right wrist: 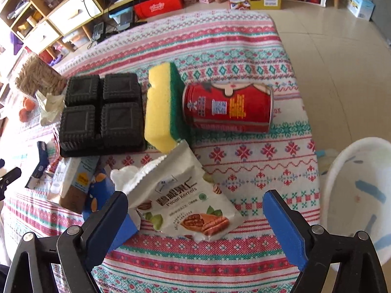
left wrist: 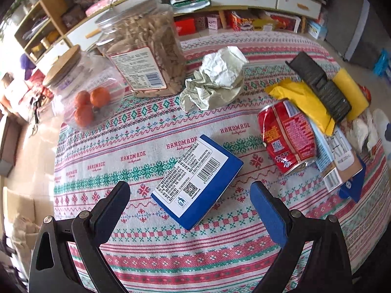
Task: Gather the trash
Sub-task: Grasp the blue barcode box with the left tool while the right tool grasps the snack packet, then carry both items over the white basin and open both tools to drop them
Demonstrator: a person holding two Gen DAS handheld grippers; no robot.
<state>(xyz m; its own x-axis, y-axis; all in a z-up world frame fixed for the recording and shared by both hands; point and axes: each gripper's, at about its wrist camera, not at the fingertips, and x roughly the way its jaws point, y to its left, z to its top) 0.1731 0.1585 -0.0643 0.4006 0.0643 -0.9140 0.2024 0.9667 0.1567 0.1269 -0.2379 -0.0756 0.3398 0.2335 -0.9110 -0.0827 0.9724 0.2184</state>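
Left gripper (left wrist: 189, 200) spread wide, empty, above patterned tablecloth (left wrist: 151, 251); blue carton (left wrist: 198, 183) lies flat between its fingertips, barcode label up. Crumpled paper (left wrist: 215, 78) ahead, dented red can (left wrist: 286, 136) ahead-right. Right gripper (right wrist: 195, 207) wide, empty; pecan kernels packet (right wrist: 190, 210) between fingers, closer to left one. White bin (right wrist: 359, 195) right, off table edge.

Blue box (left wrist: 198, 180) lies flat, white barcode label up, on the patterned desk (left wrist: 146, 256). Crumpled whitish paper (left wrist: 215, 78) sits behind it. Dented red can (right wrist: 228, 107) lies on its side. Torn pecan kernels packet (right wrist: 188, 205) lies flat, near the black plastic tray (right wrist: 102, 112), which is upside down.
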